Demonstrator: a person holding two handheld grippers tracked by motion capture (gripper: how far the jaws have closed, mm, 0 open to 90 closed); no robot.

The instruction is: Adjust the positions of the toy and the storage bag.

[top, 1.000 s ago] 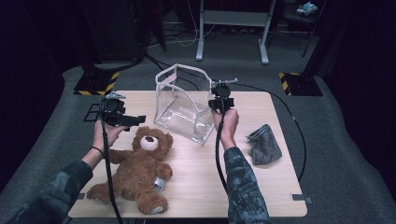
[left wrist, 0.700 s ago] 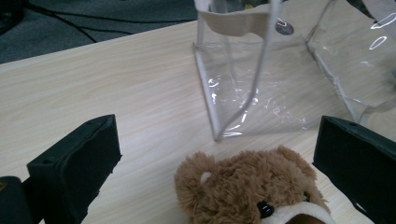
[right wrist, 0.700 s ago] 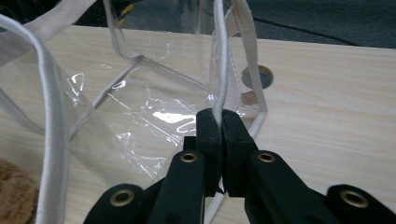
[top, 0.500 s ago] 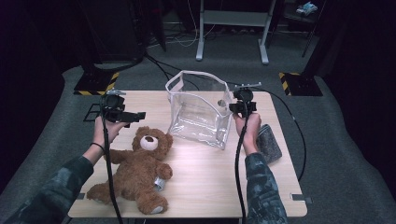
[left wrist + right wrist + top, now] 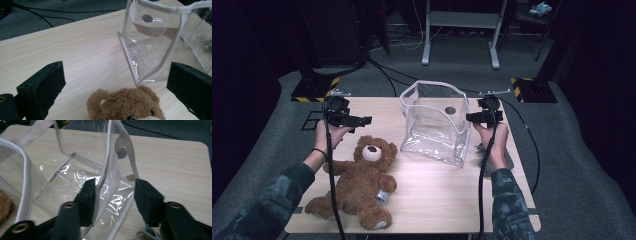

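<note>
The right gripper (image 5: 113, 197) has just been opening, its jaws now parted with the white-trimmed edge of the clear plastic bag (image 5: 434, 122) between them, one pad close against the trim and the other standing off, so the bag looks let go. That fits the bag standing upright on its base near the middle of the surface (image 5: 437, 200), mouth up and gaping, likely set so for something to go in. The left gripper (image 5: 357, 120) hangs wide open and empty just above the teddy bear (image 5: 362, 182), which lies on its back beside the bag, probably the next thing to be picked up
</note>
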